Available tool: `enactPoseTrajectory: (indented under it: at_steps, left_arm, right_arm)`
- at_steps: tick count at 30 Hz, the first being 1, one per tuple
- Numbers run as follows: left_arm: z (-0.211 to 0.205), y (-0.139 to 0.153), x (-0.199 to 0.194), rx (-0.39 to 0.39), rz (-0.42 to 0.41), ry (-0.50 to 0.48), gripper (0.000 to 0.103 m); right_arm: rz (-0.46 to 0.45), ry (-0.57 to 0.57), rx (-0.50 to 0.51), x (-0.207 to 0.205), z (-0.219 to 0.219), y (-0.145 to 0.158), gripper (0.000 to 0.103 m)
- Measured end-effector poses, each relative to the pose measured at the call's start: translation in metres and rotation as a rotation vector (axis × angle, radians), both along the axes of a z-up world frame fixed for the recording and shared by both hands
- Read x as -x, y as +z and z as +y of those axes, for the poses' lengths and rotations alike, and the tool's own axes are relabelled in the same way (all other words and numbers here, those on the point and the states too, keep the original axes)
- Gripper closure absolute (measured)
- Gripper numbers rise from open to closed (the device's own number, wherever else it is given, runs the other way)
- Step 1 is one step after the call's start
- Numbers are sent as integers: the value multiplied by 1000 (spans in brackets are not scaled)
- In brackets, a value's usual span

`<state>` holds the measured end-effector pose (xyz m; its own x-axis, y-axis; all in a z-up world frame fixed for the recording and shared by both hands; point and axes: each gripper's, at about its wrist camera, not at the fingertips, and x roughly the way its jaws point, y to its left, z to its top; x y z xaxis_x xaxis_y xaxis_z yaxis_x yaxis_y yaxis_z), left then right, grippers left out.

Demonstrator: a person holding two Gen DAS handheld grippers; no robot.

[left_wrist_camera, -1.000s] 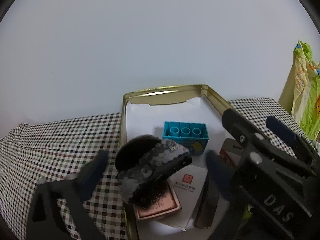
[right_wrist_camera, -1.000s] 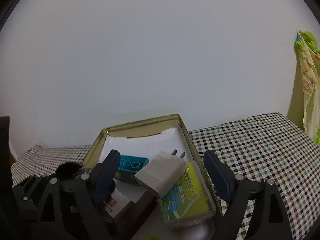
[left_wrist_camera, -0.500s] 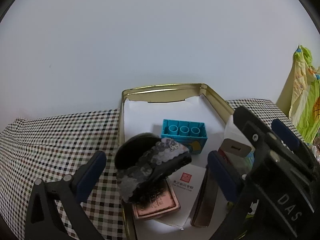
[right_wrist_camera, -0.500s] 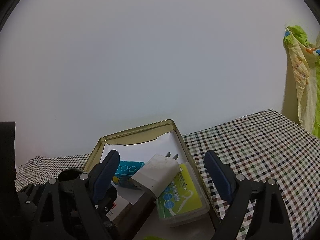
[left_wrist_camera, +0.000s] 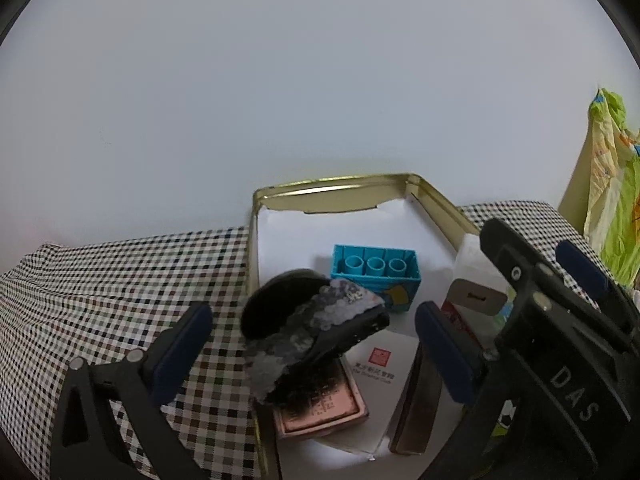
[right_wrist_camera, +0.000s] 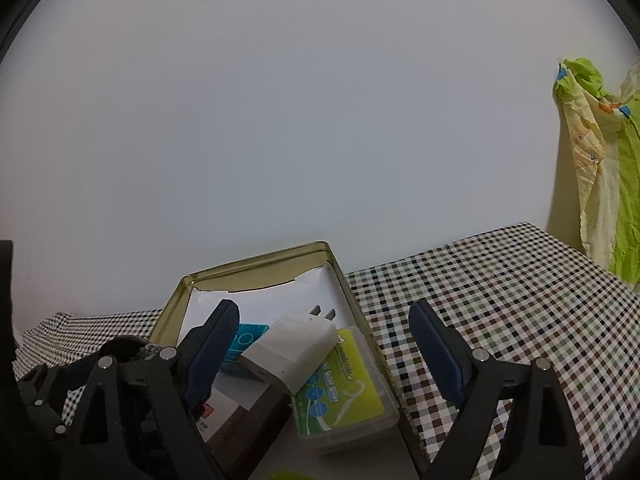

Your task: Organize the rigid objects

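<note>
While both our jaws stand open, the left gripper frames a sequined clip and the right gripper frames a charger in the tin.

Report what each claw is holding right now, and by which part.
Nothing is held: left claw and right claw both stand open above the gold tin.

Gold tin, turquoise block, silver-sequinned black clip, white charger, lime-labelled box, brown-black checked cloth
</note>
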<state>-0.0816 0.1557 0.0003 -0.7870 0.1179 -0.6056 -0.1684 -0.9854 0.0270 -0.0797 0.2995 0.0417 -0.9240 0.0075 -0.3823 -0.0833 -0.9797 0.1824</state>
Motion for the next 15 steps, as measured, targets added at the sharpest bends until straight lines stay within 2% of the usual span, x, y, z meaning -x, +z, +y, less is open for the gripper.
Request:
enactPoseTrajectory:
  at_steps: [9,15]
  left_arm:
    - [-19,6,-8,-38,56,70,1]
    - [-26,6,-17,-49,80,75,1]
  right_arm:
    - [9,-9,-8,-2,1,1,14]
    - [33,-27,-37,-9,-3,4,14]
